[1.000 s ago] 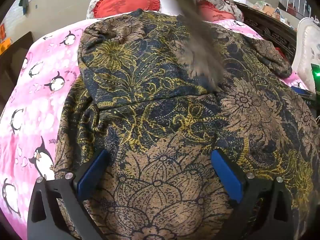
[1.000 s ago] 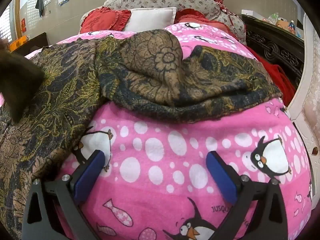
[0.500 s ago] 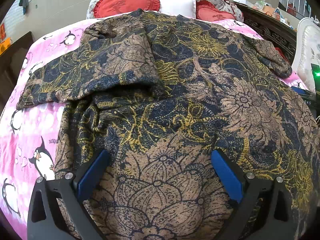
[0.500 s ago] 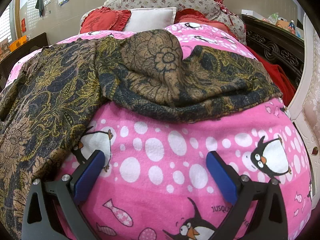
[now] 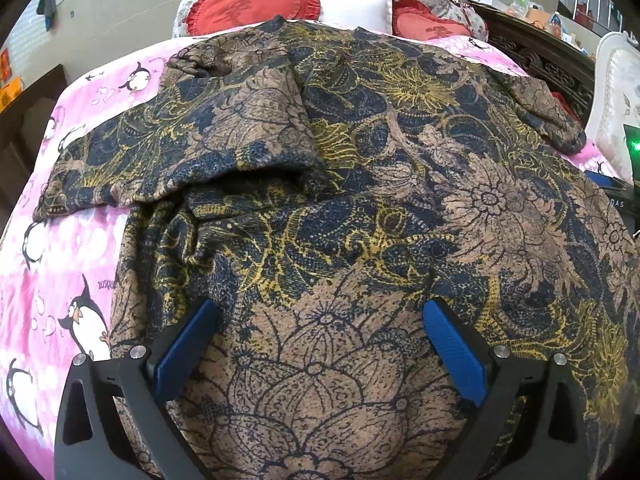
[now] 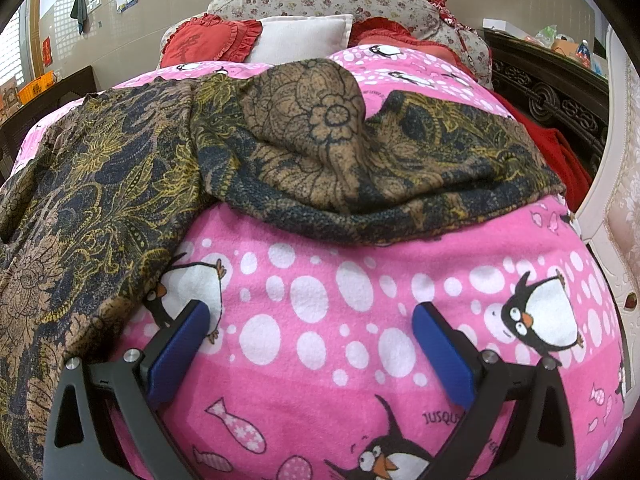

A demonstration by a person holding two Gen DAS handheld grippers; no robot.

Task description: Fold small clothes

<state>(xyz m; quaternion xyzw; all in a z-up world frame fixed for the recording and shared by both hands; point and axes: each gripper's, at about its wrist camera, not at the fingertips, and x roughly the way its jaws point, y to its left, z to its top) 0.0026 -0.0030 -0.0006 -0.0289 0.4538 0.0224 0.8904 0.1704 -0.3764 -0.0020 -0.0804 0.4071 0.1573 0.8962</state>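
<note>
Garment [image 5: 360,208], a floral-patterned top, lies spread across the pink penguin blanket [image 6: 360,320] on the bed, one sleeve [image 5: 180,152] reaching toward 10 o'clock and the other sleeve [image 6: 360,168] bunched toward 12 o'clock in the right wrist view. Left gripper [image 5: 320,352] hovers over the hem, fingers apart and empty; right gripper [image 6: 312,344] hovers over bare blanket, likewise released. Judged step: laying out before the first fold; next move calls for gripping a sleeve or side edge.
</note>
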